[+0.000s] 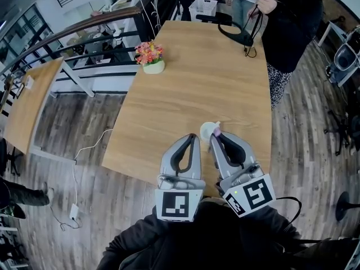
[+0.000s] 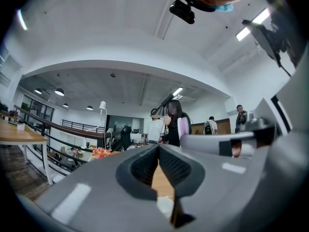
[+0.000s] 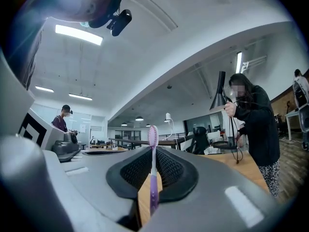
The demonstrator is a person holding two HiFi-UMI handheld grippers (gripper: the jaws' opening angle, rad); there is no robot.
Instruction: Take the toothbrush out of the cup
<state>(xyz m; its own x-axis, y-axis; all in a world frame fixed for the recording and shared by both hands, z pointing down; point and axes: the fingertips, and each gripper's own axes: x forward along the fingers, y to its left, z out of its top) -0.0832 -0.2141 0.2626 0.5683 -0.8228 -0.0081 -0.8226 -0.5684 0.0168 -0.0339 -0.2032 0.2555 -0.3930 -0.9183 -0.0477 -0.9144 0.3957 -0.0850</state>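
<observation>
My right gripper is shut on the purple toothbrush, which stands upright between the jaws with its pink bristle head above them. Its lower end is hidden under the jaws. In the head view the pink head shows just right of the white cup, which stands on the wooden table near its front edge. My left gripper hangs beside the cup's left side, jaws together with nothing between them. From the left gripper view the brush head sticks up over the right gripper.
A small pot of flowers stands at the table's left edge. At the far end a person holds a black desk lamp. A second table and a railing lie to the left, and a cable runs over the floor.
</observation>
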